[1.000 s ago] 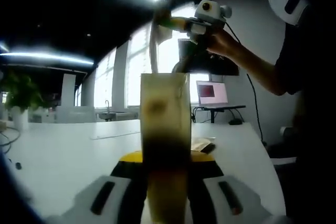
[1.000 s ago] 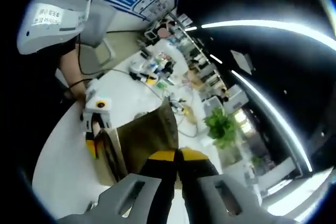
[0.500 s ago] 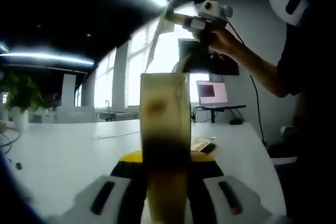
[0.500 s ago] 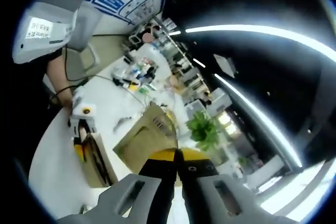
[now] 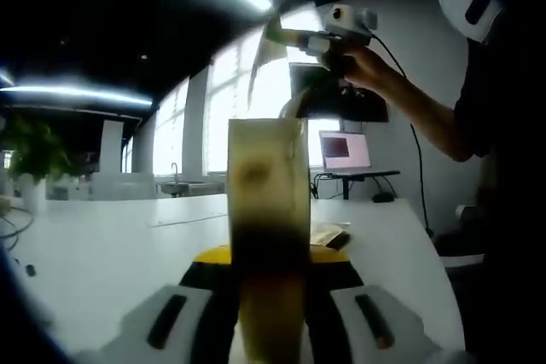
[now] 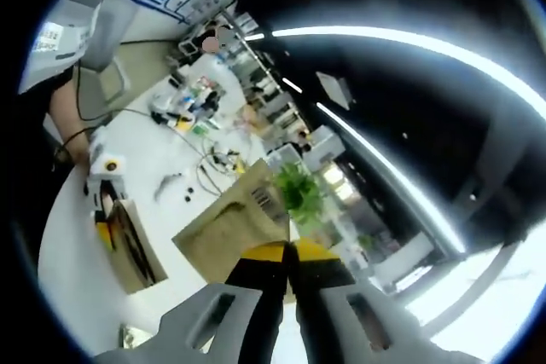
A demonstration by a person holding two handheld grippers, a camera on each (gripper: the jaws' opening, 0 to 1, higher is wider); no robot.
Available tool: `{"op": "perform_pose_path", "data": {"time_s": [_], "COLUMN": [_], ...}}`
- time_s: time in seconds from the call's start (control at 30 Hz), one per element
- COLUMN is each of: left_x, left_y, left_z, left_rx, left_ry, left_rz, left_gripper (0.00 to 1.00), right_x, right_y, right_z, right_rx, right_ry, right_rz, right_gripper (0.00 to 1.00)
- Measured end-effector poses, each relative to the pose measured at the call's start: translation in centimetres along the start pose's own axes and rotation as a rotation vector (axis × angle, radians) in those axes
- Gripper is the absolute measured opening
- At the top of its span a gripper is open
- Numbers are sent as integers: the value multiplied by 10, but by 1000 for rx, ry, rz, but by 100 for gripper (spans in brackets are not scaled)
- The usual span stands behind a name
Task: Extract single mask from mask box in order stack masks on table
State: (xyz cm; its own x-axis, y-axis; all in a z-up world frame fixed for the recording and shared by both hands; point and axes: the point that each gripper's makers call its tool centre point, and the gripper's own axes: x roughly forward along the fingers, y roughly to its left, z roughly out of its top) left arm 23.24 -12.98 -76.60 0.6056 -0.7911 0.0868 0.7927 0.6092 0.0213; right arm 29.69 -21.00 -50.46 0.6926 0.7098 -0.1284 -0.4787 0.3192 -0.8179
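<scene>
Left claw [image 5: 271,266] clamped tight on the upright box [image 5: 269,210], standing on the white surface [image 5: 111,253]. Beyond and above it, right claw [image 5: 281,36] raised in a hand [image 5: 363,66], pinching a mask [image 5: 260,61] that hangs well clear of the box top. In the right gripper view, box [image 6: 132,249] down on the surface [image 6: 72,236] at left beside the left claw [image 6: 107,223]; right claw [image 6: 286,262] pressed closed on the tan-looking mask [image 6: 235,223], held high above the box.

Tan mask [image 6: 232,226] above upright box [image 6: 132,249]
</scene>
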Motion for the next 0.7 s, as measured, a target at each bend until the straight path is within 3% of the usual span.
{"op": "perform_pose_path", "data": {"time_s": [0.07,0.2,0.43,0.7], "left_x": [0,0,0,0], "left_y": [0,0,0,0], "left_z": [0,0,0,1], "left_rx": [0,1,0,1], "left_ry": [0,0,0,1], "left_rz": [0,1,2,3], "left_gripper": [31,31,31,31], "right_x": [-1,-1,-9,-18], "right_y": [-3,-4,-11,-10], "right_z": [-9,-20,-58,-90], "right_rx": [-25,-25,-50,-68], "right_ry": [50,88,239,325], "right_rz": [-26,-40,-110,-134], "right_gripper": [0,0,0,0]}}
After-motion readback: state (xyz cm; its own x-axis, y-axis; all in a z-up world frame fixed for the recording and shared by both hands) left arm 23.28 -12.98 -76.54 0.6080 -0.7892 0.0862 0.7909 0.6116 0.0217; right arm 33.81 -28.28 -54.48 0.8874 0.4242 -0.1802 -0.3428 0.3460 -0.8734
